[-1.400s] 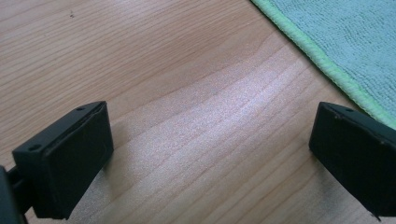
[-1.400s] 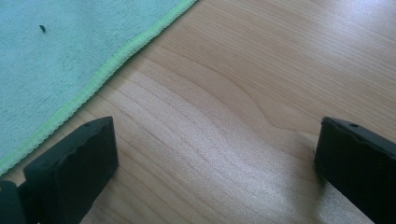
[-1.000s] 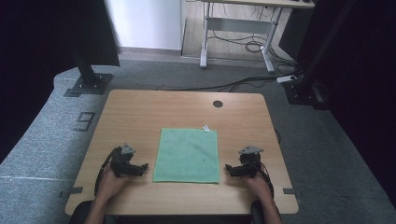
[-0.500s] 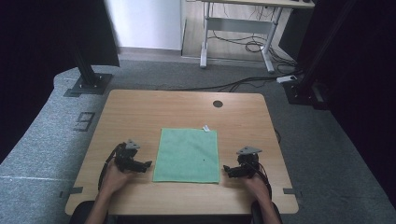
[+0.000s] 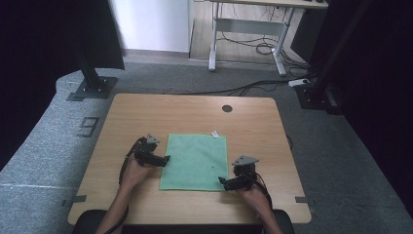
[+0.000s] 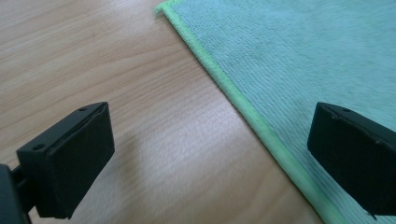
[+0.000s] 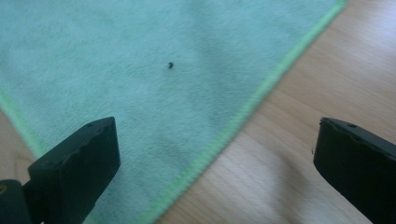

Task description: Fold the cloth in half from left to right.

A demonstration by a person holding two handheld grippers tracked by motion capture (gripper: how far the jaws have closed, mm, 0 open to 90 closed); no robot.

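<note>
A green cloth (image 5: 195,162) lay flat between the left gripper (image 5: 164,159) and right gripper (image 5: 221,181), both spread wide astride its hemmed edges (image 6: 261,128). Soft and light, it looked likely to bunch; a hemmed corner seemed the best hold. A white tag (image 5: 214,133), perhaps a label, sat beyond; nothing intervened.

A green cloth (image 5: 195,162) lies flat on the near half of a wooden table (image 5: 146,112). The left gripper (image 5: 165,159) sits at the cloth's left edge, about midway along it, and the right gripper (image 5: 221,181) at its near right corner. A small white tag (image 5: 214,133) sticks out at the far right corner. A round hole (image 5: 227,108) marks the tabletop beyond.
</note>
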